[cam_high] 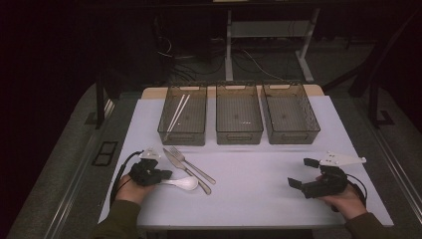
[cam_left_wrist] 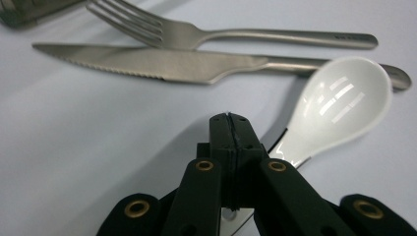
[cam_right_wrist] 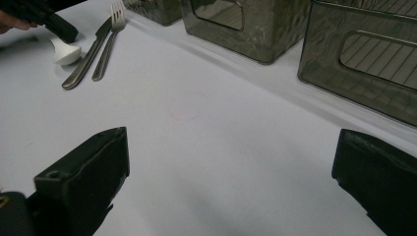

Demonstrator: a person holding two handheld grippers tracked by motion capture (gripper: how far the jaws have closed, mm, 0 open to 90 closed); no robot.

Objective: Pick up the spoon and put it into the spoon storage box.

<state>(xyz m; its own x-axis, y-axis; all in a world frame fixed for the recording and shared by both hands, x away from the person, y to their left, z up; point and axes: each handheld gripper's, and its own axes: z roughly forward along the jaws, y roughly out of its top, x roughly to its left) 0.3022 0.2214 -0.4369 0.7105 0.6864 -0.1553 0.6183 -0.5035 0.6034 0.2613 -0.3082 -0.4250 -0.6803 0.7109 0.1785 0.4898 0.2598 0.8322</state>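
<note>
Left gripper [cam_left_wrist: 229, 129] first: its black jaws are pressed together on the handle of a glossy white spoon [cam_left_wrist: 339, 105], whose smooth oval bowl (light stripes gleaming in it) sits at the near left of the table beside the metal cutlery. Just past it lies a steel knife [cam_left_wrist: 147, 61] with a serrated edge, and beyond that a brushed steel fork [cam_left_wrist: 196, 33] with slim tines, the two roughly side by side. Over to the right gripper [cam_high: 304, 173]: jaws spread wide, blocky matte black tips, gripping nothing over bare pale tabletop [cam_high: 259, 184]. Further back stand three smoky translucent bins in a row with ribbed floors and cut-out handles: the left bin [cam_high: 183, 134] holds a pair of pale chopsticks [cam_high: 178, 112], then the middle bin [cam_high: 239, 133] and the right bin [cam_high: 293, 133].
</note>
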